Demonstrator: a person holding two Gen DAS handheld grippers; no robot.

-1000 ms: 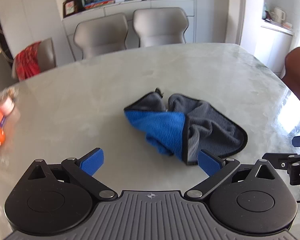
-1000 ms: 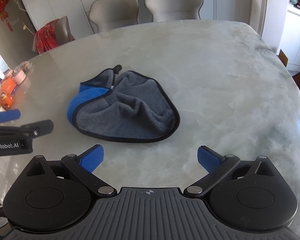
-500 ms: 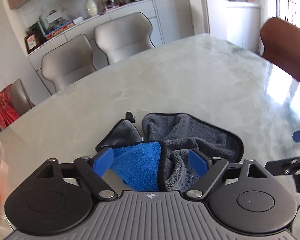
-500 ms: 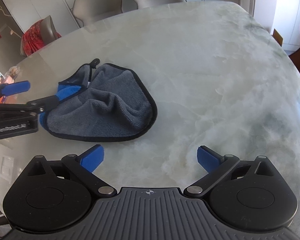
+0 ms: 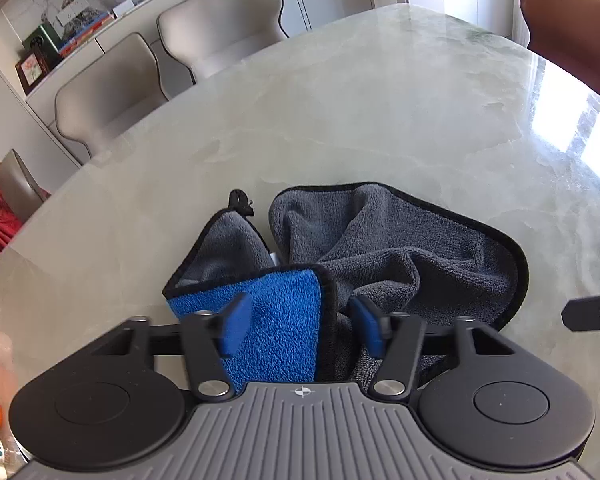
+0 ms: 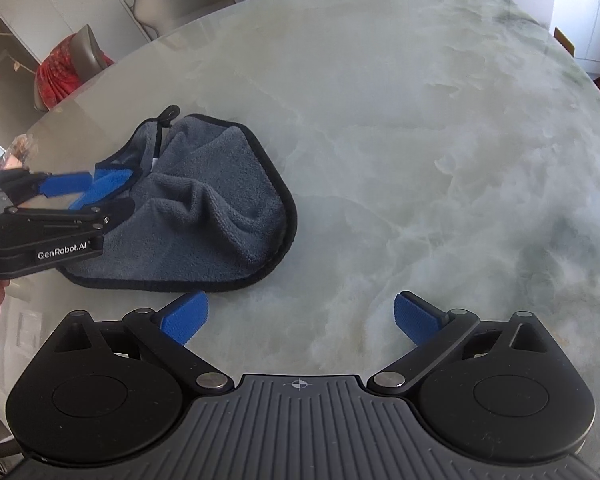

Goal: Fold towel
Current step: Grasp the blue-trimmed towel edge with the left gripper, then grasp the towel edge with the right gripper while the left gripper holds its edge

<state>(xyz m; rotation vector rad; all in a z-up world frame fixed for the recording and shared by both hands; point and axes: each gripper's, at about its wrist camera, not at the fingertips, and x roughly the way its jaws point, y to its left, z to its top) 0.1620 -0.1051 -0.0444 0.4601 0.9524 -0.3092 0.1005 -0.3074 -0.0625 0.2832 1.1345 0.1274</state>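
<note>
A: In the lower middle of the left wrist view, a crumpled grey microfibre towel with black piping and a blue reverse side (image 5: 384, 248) is seen lying on the pale green-white marbled tabletop (image 5: 340, 100). Where is it placed in the other view?

B: At the centre left of the right wrist view, the same towel (image 6: 216, 208) is spread in loose folds, with one corner turned over so that the blue face is shown.

A: How is the left gripper (image 5: 300, 324) held?

B: Its blue-padded fingers (image 5: 236, 326) are set apart on either side of the turned blue corner, with cloth lying between them; the gap is only partly narrowed and no pinch is made. In the right wrist view the left gripper (image 6: 80, 192) is seen from the side at the left edge, its tips over the blue flap.

A: And the right gripper (image 6: 300, 316)?

B: It is held wide open at the bottom of the frame, over bare tabletop (image 6: 420, 140), just beside the towel's near black hem, and nothing is gripped.

A: What is seen behind?

B: Two beige upholstered chairs (image 5: 220, 28) are placed at the upper left, beyond the table's far edge.
</note>
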